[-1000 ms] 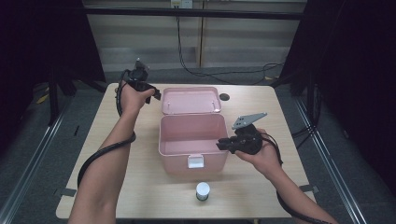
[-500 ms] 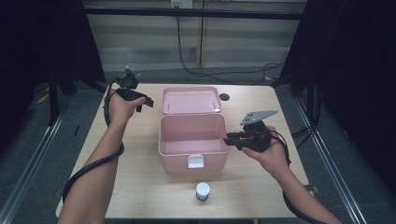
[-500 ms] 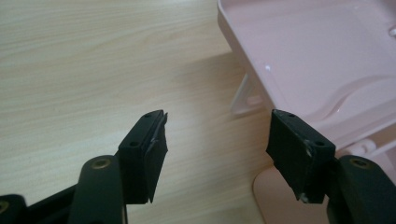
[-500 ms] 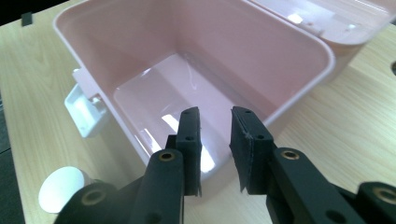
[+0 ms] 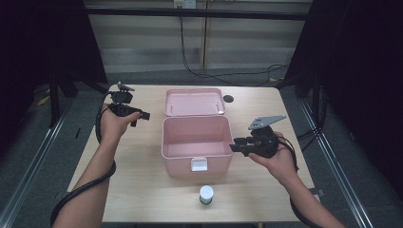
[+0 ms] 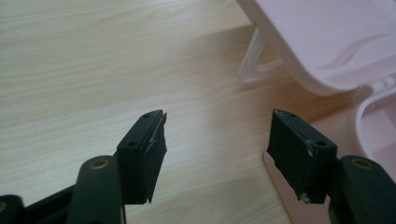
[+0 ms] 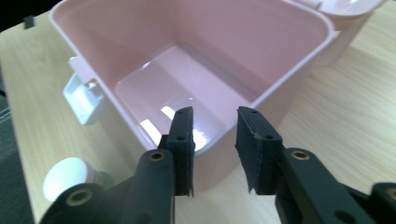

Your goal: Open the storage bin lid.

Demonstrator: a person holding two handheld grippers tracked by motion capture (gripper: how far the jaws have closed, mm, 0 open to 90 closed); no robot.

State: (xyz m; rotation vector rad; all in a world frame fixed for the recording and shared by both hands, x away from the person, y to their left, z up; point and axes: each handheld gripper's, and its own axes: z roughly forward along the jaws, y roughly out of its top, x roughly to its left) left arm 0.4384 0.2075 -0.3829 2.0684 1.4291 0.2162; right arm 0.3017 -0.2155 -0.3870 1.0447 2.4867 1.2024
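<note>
Pink box (image 5: 196, 142) mid-surface, lid (image 5: 194, 101) thrown back behind it, inside bare. We judge it light, stiff plastic, walls smooth and slippery; best hold on rim or white front latch (image 5: 199, 165). Small white-capped jar (image 5: 206, 194) just in front of box: light, may roll. Right hand-held gripper (image 5: 235, 147) at box's right rim, jaws just been opening, nothing between them. Left hand-held gripper (image 5: 142, 116) left of lid, jaws apart, empty.
</note>
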